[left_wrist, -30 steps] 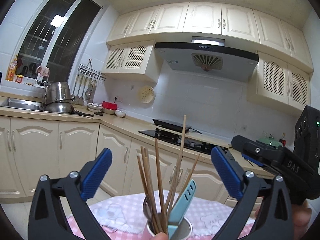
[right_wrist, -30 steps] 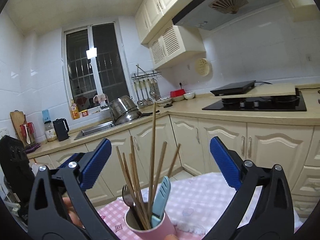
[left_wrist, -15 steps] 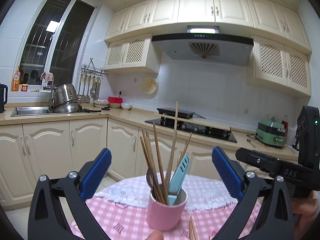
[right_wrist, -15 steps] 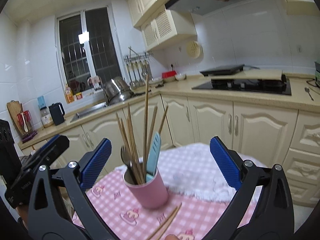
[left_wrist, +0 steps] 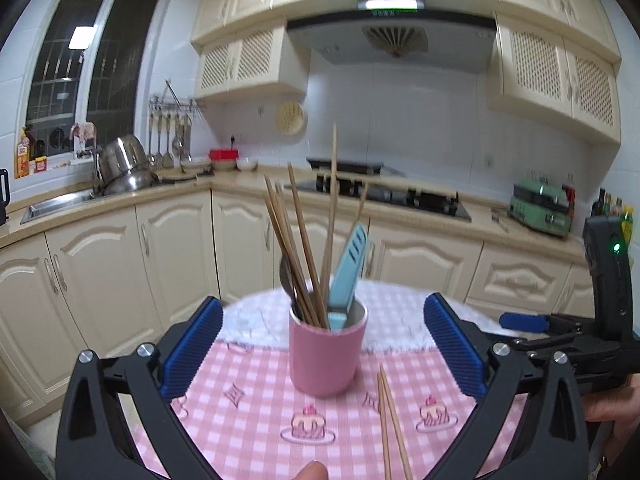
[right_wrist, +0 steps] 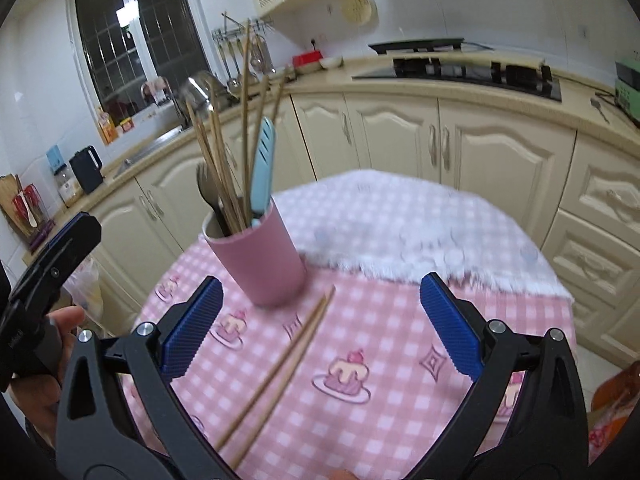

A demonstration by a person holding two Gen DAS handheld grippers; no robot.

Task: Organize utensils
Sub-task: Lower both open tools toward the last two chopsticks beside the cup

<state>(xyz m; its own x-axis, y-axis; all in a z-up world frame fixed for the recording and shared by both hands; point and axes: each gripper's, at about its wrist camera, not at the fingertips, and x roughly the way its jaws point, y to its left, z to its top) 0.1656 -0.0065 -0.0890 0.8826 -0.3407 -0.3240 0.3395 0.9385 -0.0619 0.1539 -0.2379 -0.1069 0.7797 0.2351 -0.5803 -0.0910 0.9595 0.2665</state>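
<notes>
A pink cup [left_wrist: 326, 350] stands upright on the pink checked tablecloth [left_wrist: 248, 400]. It holds several wooden chopsticks [left_wrist: 296, 248], a light blue utensil [left_wrist: 347, 270] and a dark spoon [right_wrist: 208, 192]. A loose pair of chopsticks [left_wrist: 390, 420] lies on the cloth right of the cup; it also shows in the right wrist view [right_wrist: 280, 372]. My left gripper [left_wrist: 322, 350] is open and empty, the cup ahead between its jaws. My right gripper [right_wrist: 318, 324] is open and empty above the loose pair, with the cup [right_wrist: 260, 262] ahead on the left.
The small round table [right_wrist: 420, 220] has a white fluffy strip at its far side. Cream kitchen cabinets [left_wrist: 172, 248], a sink [left_wrist: 60, 202] and a hob [left_wrist: 384, 196] lie beyond. Each gripper shows at the edge of the other's view.
Both grippers have tilted downward and drawn back, so the cup, the tablecloth and the loose chopsticks have come into fuller view. Both jaws stay open.
</notes>
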